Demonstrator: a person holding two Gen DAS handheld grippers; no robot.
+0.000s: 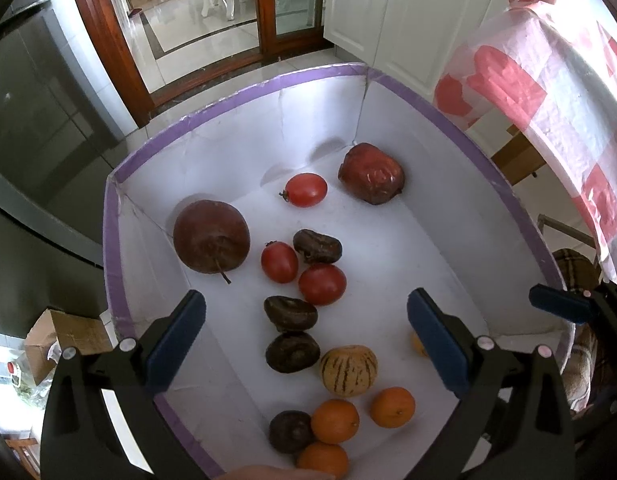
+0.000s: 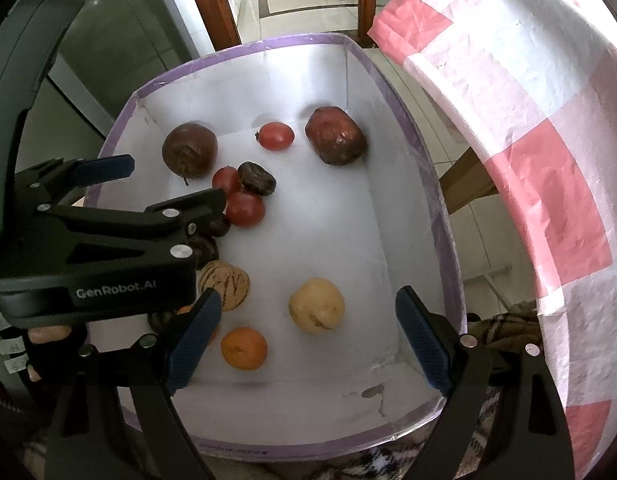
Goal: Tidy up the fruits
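Contents, one white foam-walled box with purple taped rim (image 1: 236,94): loose fruit lying unsorted on its floor, none held. Far end: large dark-red round apple (image 1: 211,236), stem pointing toward the near end, resting against the left wall; wrinkled red pomegranate-like fruit (image 1: 371,173) in the far right corner; small oval red tomato (image 1: 306,189) between them, long axis across the box, its stem end to the left. Middle: two round red tomatoes (image 1: 322,284) touching each other, a dark brown shrivelled fruit (image 1: 317,246) beside them, two more dark brown fruits (image 1: 292,352) nearer. Near end: striped yellow melon-like fruit (image 1: 348,370), small orange tangerines (image 1: 392,407), another dark fruit; pale yellow round fruit (image 2: 316,311) standing apart toward the right wall. Like kinds already sit in loose clusters, probably part-way grouped. Left gripper (image 1: 306,344): blue-padded fingers spread wide, empty, hovering over the near-middle of the box, likely lined up for a pick among the dark fruits. Right gripper (image 2: 308,336): fingers likewise wide apart, empty, poised over the near right part, the tangerine and pale fruit between them in view. Surroundings: pink-and-white checked plastic cloth (image 2: 528,160) hanging just right of the box; tiled floor (image 1: 196,12) beyond.
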